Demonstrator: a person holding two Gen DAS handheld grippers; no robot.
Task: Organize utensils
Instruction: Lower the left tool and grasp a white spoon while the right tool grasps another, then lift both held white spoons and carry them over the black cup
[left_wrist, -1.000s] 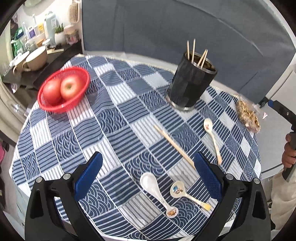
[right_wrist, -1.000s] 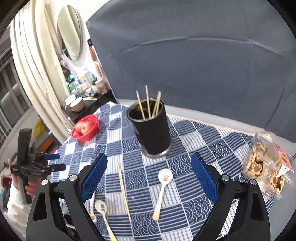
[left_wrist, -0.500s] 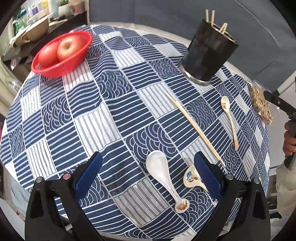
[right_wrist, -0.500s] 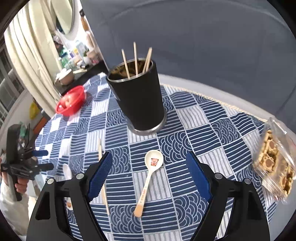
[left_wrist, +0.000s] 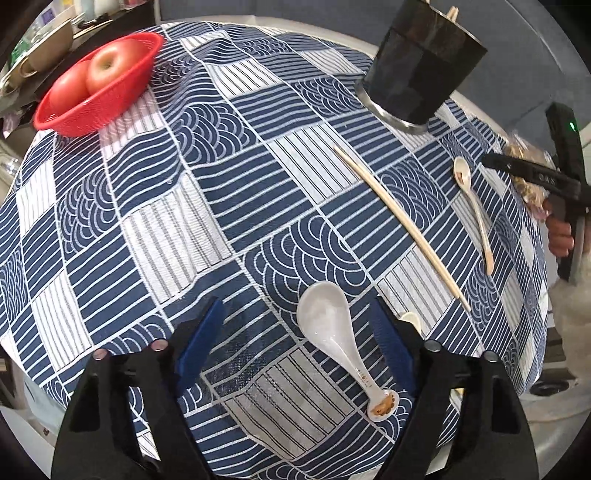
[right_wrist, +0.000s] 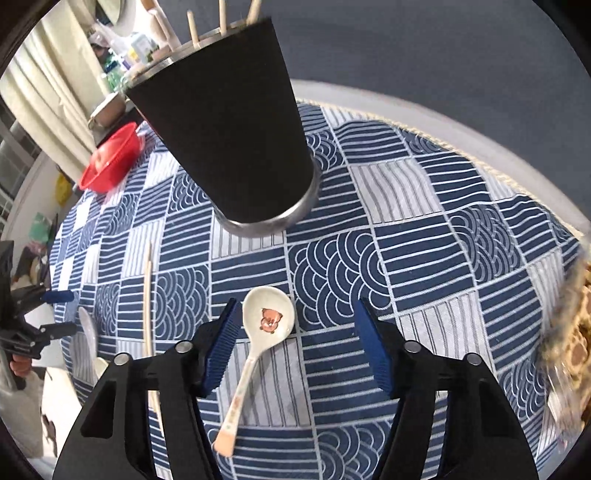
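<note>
Left hand-held gripper (left_wrist: 295, 332): jaws closing, pads not yet touching anything. A plain white spoon (left_wrist: 330, 332) lies between them on the bench (left_wrist: 184, 229), bowl up, its handle running back toward the camera and ending in a small printed motif.

Right hand-held gripper (right_wrist: 295, 332): jaws closing, nothing gripped. A bear-print spoon (right_wrist: 267, 321) lies between them, its bowl just beside the left pad, its handle trailing down-left.

Handling, both spoons: look glazed ceramic, so probably stiff, light, slippery and liable to chip. Best taken across the neck just behind the bowl, where the pads meet near-parallel sides, not on the rounded bowl.

Further out: one loose chopstick (left_wrist: 399, 221) flat on the cloth between the two spoons. Black utensil holder (right_wrist: 229, 140) upright toward the far side of the bench, sticks already standing in it. Red basket (left_wrist: 99, 88) holding two apples, far left.

Obscured: a third, pale spoon (left_wrist: 410, 319) is mostly hidden behind the left gripper's right finger. The holder's rim is cut off in the left view. A snack packet (right_wrist: 572, 332) at the right edge is blurred.
</note>
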